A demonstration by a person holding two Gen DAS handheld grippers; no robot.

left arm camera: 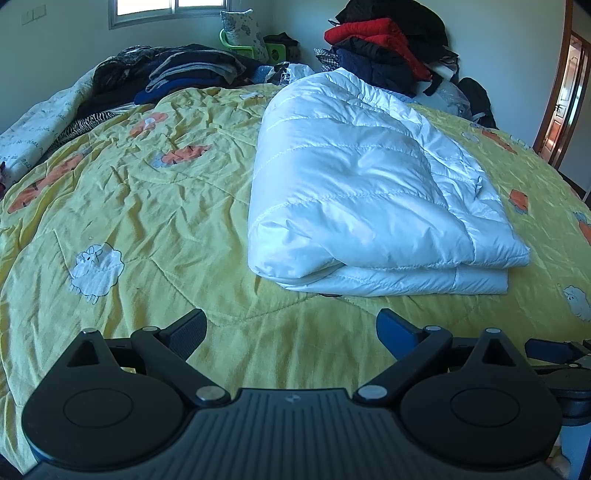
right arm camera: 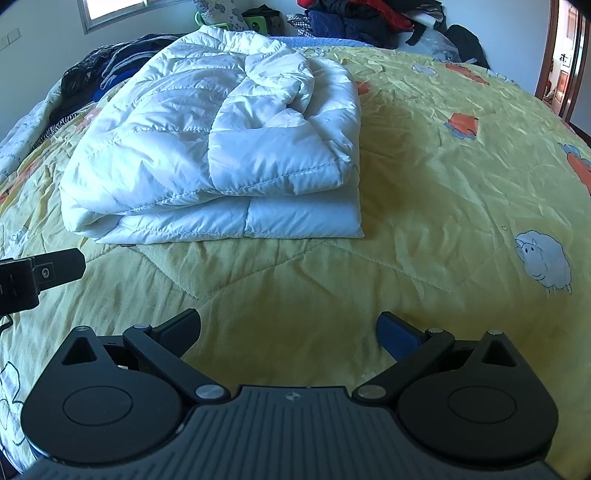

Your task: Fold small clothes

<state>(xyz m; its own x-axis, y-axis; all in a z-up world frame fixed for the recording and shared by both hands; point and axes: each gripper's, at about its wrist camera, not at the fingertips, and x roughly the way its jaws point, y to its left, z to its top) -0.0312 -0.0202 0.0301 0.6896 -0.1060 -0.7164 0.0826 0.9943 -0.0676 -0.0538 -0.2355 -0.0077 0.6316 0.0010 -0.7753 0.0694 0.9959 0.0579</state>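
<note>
Both of my claws hang low over the near part of the bed, fingers spread wide and pinching nothing: my left gripper (left arm camera: 291, 328) with bare yellow quilt (left arm camera: 155, 206) between its tips, my right gripper (right arm camera: 289, 330) the same. From the right wrist view I see a finger of the left claw poking in at the left edge, just short of the garment's near corner. Ahead lies the white puffer jacket (right arm camera: 207, 147), folded into a thick block, flat on the quilt, its near hem straight and stacked in two layers, a sleeve laid over the top. Its near edge is just beyond my fingertips, touching neither claw. To the left of it, and to the right of it, the quilt runs open and wrinkled out to the bed's edges. Farther back, dark clothes (left arm camera: 184, 70) lie heaped along the far left, and a taller pile of red and black clothes (left arm camera: 384, 44) rises at the far side against the wall, under the window (left arm camera: 170, 9)
</note>
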